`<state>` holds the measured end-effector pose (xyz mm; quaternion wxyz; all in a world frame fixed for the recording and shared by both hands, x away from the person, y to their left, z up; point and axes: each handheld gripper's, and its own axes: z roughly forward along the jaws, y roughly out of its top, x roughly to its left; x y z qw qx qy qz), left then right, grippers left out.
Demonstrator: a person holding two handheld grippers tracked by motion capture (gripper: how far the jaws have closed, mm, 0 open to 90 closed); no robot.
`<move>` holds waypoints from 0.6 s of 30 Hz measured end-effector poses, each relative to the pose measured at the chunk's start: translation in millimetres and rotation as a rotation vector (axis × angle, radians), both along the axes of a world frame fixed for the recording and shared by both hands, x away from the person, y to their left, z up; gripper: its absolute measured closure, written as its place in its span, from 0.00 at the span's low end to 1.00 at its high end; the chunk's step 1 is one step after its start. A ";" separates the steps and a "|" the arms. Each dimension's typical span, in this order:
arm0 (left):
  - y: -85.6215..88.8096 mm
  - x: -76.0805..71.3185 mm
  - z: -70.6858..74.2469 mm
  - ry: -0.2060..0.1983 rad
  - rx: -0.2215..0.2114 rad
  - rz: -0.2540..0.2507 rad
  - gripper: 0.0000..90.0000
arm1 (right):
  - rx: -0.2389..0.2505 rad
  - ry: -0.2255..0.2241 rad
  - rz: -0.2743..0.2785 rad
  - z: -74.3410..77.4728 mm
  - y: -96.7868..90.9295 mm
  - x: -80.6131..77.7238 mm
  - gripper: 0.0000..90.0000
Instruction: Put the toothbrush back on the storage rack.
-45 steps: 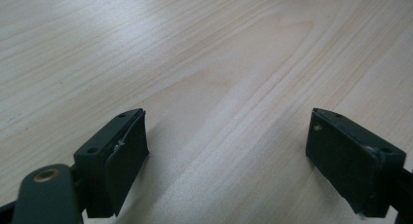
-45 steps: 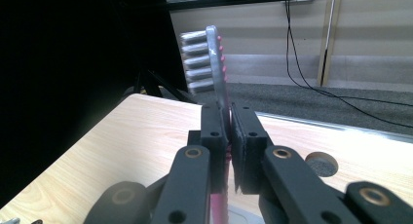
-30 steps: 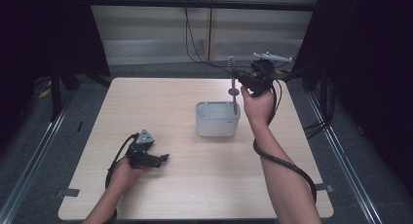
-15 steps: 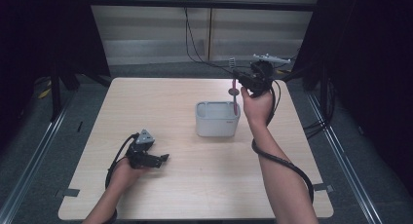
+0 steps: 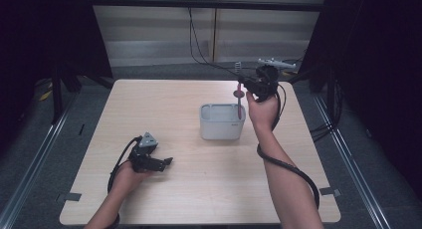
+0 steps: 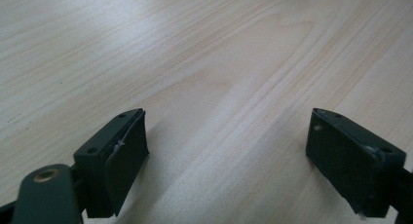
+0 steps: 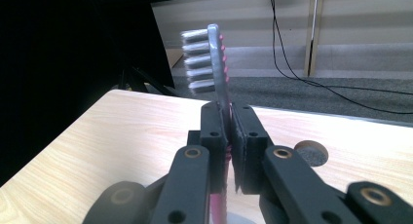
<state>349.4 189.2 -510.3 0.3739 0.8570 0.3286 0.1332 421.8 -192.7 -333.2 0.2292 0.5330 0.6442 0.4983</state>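
Note:
A toothbrush [image 5: 240, 103] with a pink handle and a grey bristled head [image 7: 209, 63] stands upright, head up. Its lower end reaches into the right side of a white rectangular tub [image 5: 221, 124] at the table's middle. My right gripper [image 5: 247, 84] is shut on the handle above the tub, and the right gripper view shows the jaws [image 7: 228, 112] pressed on it just below the head. My left gripper [image 5: 166, 163] rests low on the table at the front left. It is open, with bare wood between its fingers [image 6: 226, 151].
The light wooden table [image 5: 149, 109] has bare wood around the tub. Black cables [image 5: 199, 45] run over the grey floor behind the far edge. Dark curtains and metal rails flank both sides.

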 end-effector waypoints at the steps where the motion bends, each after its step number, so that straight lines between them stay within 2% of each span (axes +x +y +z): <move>1: 0.0 0.0 0.0 0.000 0.000 0.000 0.17 | 0.000 0.000 0.000 0.0 0.0 0.0 0.94; 18: -0.3 -0.2 -0.2 0.004 -0.004 0.001 0.17 | -0.011 0.023 0.001 -15.8 -4.5 -6.1 0.94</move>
